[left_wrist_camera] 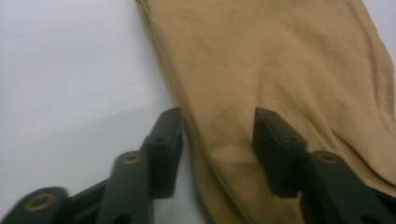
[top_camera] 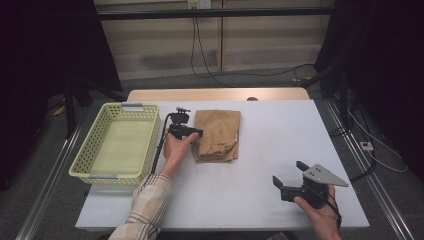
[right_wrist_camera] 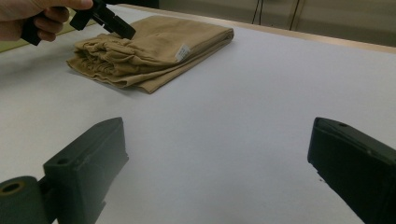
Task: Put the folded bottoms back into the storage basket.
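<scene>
One basket is sitting at the far left. Beside it I am holding my left gripper with its jaws straddling the folded tan cloth's edge, not yet pinching. My right gripper is resting well apart, jaws spread wide.

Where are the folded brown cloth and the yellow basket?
Folded tan-brown cloth [top_camera: 217, 134]: high view, middle of its top layer.
Pale yellow plastic basket [top_camera: 86, 147]: high view, its left latticed wall.

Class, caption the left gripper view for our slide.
Left hand-held gripper straddling the edge of folded tan cloth shorts on the white table.
</scene>
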